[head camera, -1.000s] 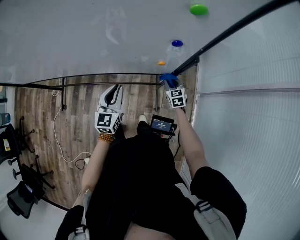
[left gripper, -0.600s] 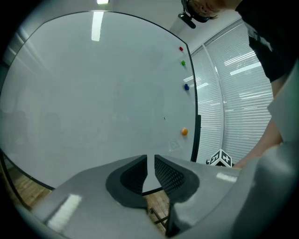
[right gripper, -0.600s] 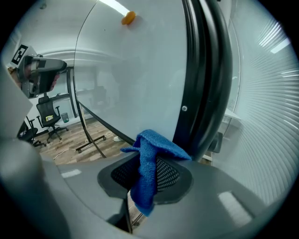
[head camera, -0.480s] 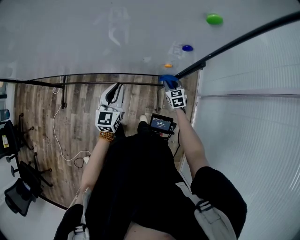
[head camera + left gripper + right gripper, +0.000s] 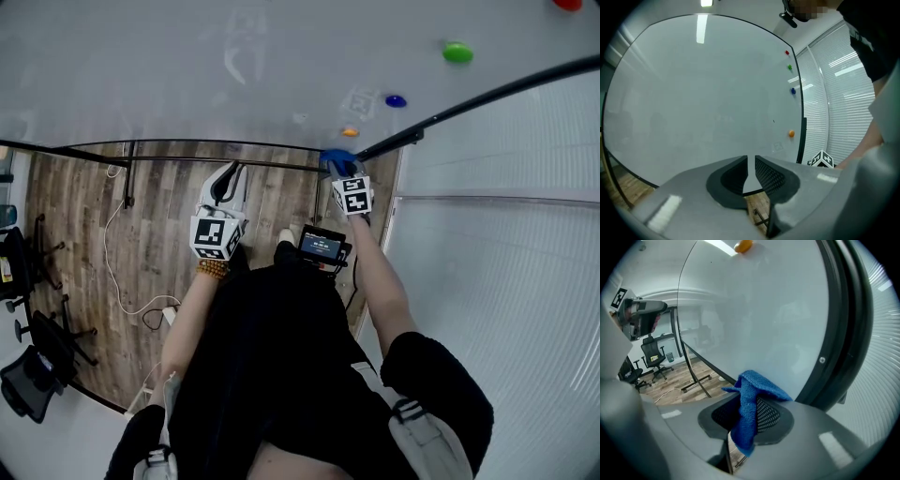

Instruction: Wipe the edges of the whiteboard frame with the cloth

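Change since earlier: round magnets and the black metal whiteboard frame sit further right in the head view than half a second ago, and a red magnet has come in at the top right; both grippers hold about the same spots.
Right gripper: its jaws pinch a blue terry cloth between the meshed pads, the bunched top folded over above them and the tail hanging below.
Cloth position: at the whiteboard's lower right corner, just beside the frame's right edge; I cannot tell whether it presses on the frame itself.
Left gripper: jaws drawn nearly together with only a thin slit between them and nothing in it, pointing at the white glossy whiteboard, left of the right gripper and apart from it.
Magnets: green, blue and orange run in a line near the right edge.
Surroundings: brown wood-plank floor below the board, black office chairs far left, white slatted blinds on the right.
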Available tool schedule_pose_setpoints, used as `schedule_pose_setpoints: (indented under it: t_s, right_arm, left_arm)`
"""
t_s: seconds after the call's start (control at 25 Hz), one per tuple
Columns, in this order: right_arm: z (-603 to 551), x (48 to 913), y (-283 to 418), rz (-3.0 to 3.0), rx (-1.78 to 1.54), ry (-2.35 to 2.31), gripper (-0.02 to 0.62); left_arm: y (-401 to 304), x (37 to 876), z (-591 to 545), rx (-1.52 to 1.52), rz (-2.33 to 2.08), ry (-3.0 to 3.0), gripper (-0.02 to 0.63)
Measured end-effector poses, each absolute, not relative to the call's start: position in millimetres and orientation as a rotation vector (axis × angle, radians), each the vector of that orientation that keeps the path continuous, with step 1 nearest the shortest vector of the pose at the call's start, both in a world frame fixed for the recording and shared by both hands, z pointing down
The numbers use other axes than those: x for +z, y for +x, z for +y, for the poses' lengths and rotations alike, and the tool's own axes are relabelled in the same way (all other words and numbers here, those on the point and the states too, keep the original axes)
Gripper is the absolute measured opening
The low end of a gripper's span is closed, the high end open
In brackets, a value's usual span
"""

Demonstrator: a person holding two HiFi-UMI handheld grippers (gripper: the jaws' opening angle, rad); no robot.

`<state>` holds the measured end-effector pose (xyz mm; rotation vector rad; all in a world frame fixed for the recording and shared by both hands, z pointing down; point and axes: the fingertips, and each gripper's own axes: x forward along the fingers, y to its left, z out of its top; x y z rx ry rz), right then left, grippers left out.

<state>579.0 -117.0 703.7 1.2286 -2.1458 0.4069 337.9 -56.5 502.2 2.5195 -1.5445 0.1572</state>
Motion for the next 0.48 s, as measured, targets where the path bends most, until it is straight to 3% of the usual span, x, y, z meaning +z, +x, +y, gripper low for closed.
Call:
schedule_pose_setpoints:
  t_s: [0.48]
  right_arm:
    - [-121,710,562,-2.160,0.468,1.199,0.106]
  left_arm:
    - [333,506,-61,0.149,-1.566,2.510,0.040]
